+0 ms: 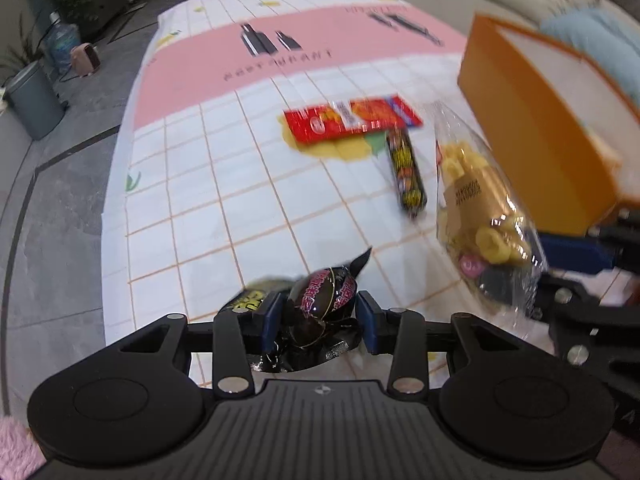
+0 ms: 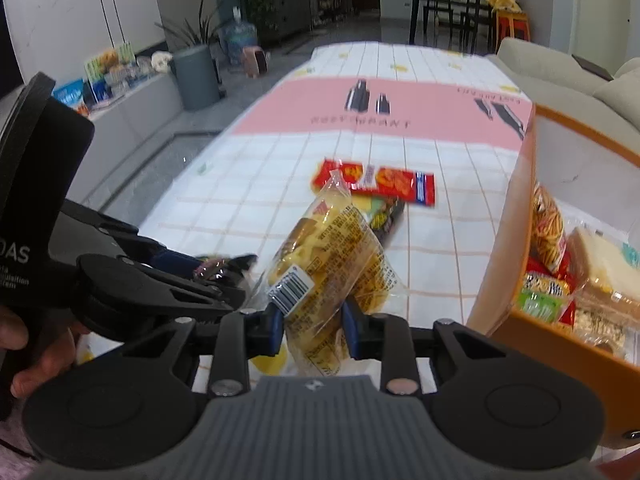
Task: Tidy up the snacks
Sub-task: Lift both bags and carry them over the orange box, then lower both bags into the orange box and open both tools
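Note:
My left gripper [image 1: 319, 320] is shut on a black and pink wrapped snack [image 1: 324, 300], held above the table. My right gripper [image 2: 314, 326] is shut on a clear bag of yellow puffed snacks [image 2: 328, 256], which also shows in the left wrist view [image 1: 480, 216]. An orange box [image 2: 520, 216] stands at the right, with several snack packs [image 2: 552, 232] inside; it also shows in the left wrist view [image 1: 532, 128]. A red flat packet [image 1: 352, 118] and a dark stick-shaped snack [image 1: 406, 170] lie on the tablecloth [image 1: 224, 184].
The left gripper's body [image 2: 120, 276] is close at the left in the right wrist view. Another black and yellow pack [image 1: 252, 298] lies under the left gripper. A sofa [image 2: 560, 76] is behind the box. A grey bin [image 1: 32, 100] and a water bottle [image 1: 62, 46] stand on the floor.

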{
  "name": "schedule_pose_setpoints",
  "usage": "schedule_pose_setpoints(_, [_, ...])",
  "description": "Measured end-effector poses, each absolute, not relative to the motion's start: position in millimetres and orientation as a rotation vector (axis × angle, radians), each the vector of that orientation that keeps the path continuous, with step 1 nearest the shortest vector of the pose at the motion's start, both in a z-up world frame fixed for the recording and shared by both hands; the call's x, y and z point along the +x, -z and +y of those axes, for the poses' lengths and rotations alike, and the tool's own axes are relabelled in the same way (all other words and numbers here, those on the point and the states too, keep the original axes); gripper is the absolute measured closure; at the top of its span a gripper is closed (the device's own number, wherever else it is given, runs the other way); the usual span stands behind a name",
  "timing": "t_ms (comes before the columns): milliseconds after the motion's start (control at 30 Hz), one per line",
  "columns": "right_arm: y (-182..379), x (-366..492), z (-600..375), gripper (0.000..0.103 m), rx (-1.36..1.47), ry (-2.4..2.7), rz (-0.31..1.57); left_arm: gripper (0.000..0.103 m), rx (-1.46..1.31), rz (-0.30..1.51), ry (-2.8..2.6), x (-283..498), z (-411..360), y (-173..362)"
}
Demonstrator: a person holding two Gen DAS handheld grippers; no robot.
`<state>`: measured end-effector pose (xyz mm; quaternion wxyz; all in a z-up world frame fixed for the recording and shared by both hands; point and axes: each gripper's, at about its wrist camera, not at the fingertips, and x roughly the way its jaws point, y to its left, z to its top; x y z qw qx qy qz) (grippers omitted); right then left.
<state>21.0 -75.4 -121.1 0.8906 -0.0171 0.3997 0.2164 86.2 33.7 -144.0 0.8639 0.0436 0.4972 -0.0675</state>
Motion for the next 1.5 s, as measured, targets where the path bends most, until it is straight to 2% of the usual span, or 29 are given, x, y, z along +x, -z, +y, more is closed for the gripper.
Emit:
schedule_pose_setpoints(433, [55.9,15.0,-89.6,0.075,-0.037,-0.442,0.664,0.058,-0.072,0.935,0.189,90.8,32.8,72.4])
schedule_pose_setpoints(800, [16.1,25.8,-157.1,0.075,-0.177,-0.288,0.579,0.058,0.057,0.838,0.420,127.7,-62.4,13.6])
schedule_pose_setpoints(1167, [47.5,58.6,-224.8,0.075,-0.405,-0.134,0.695,0.058,0.226,0.856,0.547,165.9,-162.6,29.1])
schedule_pose_setpoints(1500, [76.2,98.8,-252.6,0.075,-0.399,-0.155,0.783,0.058,0.311,0.931,0.556,211.6,-208.7,60.9])
